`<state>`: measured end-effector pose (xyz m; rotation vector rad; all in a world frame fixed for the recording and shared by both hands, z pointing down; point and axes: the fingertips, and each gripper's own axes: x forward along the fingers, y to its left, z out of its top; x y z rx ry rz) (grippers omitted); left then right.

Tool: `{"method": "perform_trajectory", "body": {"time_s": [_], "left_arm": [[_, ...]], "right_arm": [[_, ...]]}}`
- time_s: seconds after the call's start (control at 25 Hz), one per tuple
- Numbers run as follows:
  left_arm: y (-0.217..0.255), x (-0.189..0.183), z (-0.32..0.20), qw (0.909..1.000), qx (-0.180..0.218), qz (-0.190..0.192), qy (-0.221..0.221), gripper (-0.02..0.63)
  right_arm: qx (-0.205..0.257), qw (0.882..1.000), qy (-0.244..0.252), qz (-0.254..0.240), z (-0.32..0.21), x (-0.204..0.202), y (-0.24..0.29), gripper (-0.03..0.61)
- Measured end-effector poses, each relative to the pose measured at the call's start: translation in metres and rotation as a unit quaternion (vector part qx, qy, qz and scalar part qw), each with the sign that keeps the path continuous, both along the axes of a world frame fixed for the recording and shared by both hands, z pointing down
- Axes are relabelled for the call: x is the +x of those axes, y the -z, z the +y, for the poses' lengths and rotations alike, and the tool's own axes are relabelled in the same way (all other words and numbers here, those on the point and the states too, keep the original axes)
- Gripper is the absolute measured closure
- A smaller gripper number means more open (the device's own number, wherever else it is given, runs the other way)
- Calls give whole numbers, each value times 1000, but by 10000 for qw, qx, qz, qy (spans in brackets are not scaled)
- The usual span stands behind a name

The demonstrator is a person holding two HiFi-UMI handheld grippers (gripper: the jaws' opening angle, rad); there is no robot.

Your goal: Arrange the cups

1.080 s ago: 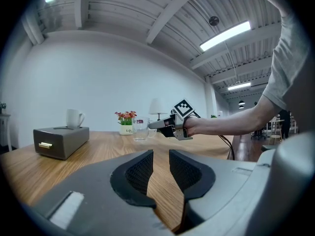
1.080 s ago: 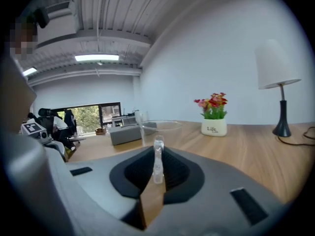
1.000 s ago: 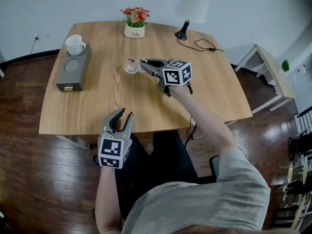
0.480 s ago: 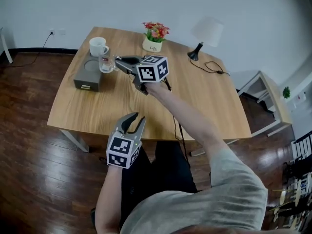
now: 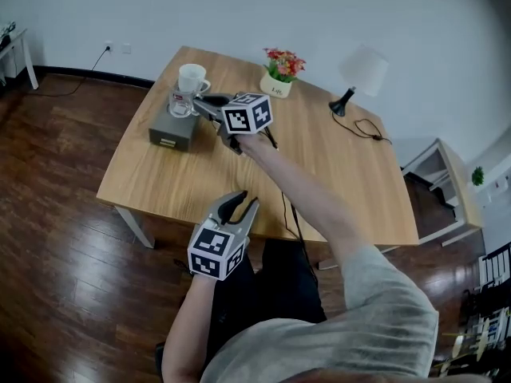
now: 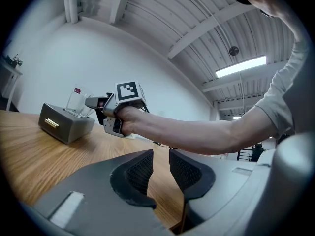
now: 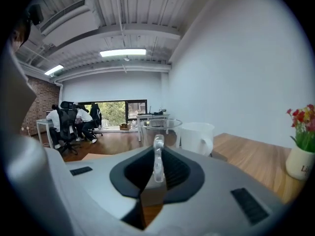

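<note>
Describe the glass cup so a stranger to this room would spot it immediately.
Find the wooden table, then the grey box near its far left corner. Two cups are at that box: the glass cup is the clear one, its handle pinched in the jaws of the right gripper, while the white mug beside it is opaque and untouched.

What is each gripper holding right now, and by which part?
The right gripper pinches the glass cup by its clear handle. The left gripper holds nothing.
</note>
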<state>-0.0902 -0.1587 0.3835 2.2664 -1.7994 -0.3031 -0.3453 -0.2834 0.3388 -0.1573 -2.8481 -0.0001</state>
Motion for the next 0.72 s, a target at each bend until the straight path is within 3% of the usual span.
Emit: {"method": "perform_trajectory", "body": {"time_s": [0.2, 0.48, 0.6, 0.72], "left_arm": [[1, -1, 2, 9999, 37, 118, -18, 517], [1, -2, 3, 10000, 39, 83, -6, 517], [0, -2, 4, 10000, 29, 51, 1, 517], [0, -1, 4, 10000, 13, 0, 13, 517]], "right_arm": [[169, 9999, -20, -11, 2, -10, -2, 529], [1129, 9931, -203, 260, -2, 2, -6, 503], [1199, 9920, -221, 316, -3, 18, -8, 437], [1006, 9942, -165, 332, -2, 43, -7, 413]]}}
